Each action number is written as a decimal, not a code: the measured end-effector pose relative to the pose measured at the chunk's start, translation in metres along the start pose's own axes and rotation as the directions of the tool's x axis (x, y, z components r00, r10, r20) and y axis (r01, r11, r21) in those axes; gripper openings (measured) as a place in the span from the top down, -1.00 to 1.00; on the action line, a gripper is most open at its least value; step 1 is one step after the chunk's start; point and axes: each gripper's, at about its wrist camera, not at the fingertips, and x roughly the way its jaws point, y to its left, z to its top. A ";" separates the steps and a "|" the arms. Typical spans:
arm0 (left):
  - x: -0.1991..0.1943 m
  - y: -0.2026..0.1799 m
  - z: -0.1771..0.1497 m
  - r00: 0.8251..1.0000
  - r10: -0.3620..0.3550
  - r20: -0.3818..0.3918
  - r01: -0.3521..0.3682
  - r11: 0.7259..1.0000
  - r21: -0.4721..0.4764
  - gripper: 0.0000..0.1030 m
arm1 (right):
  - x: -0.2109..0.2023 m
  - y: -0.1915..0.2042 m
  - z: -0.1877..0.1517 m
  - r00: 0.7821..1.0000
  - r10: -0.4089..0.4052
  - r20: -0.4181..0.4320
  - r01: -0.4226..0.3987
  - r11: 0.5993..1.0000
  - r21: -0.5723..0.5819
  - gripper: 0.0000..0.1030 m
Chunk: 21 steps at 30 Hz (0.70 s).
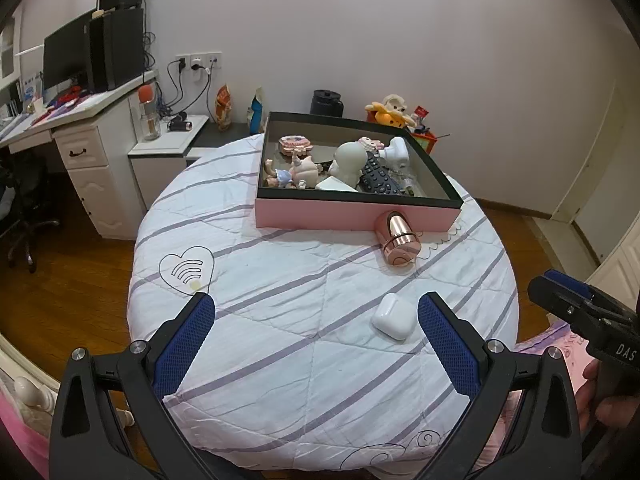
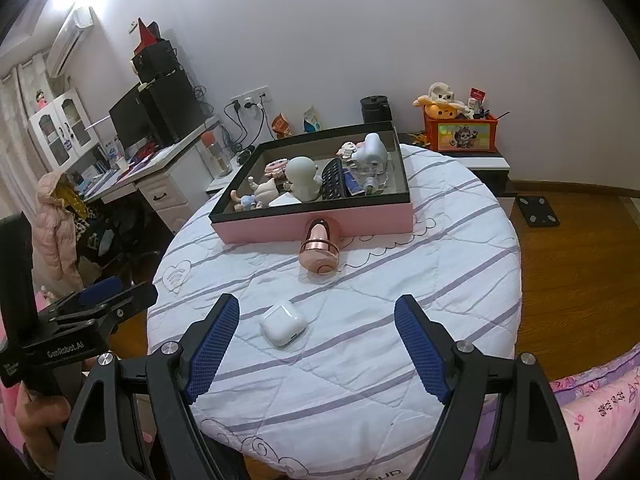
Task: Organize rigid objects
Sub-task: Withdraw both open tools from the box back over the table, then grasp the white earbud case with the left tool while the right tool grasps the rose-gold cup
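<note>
Quilt-covered desk point(image 1: 280, 320) held two strays, earbud case point(image 1: 392, 316) and rose-gold canister point(image 1: 398, 240), outside the box point(image 1: 356, 214); both grippers, left point(image 1: 316, 320) and right point(image 2: 316, 324), hung wide and empty, the case seemingly next.

The remote control point(image 1: 378, 178) lies half hidden behind the white figurine point(image 1: 349, 162) in the tray point(image 1: 356, 210)

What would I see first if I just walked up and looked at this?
Probably the pink box at the far side of the round table, crowded with little toys and a black remote. Right in front of it lies a shiny rose-gold cylinder on the striped cloth. Nearer, a small white earbud case sits alone, ahead of the open right gripper.
</note>
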 end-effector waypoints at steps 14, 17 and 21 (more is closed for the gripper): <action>0.024 -0.014 -0.008 0.999 0.000 -0.048 0.002 0.999 0.042 -0.99 | 0.004 -0.013 0.000 1.000 -0.014 -0.003 0.014 1.000 0.024 -0.58; 0.037 -0.020 -0.012 0.997 -0.008 -0.072 0.012 0.998 0.058 -0.99 | 0.009 -0.019 0.000 1.000 -0.018 -0.014 0.018 0.999 0.032 -0.58; 0.054 -0.027 -0.016 0.995 -0.016 -0.101 0.024 0.997 0.078 -0.99 | 0.017 -0.026 0.001 0.999 -0.024 -0.029 0.025 0.999 0.039 -0.58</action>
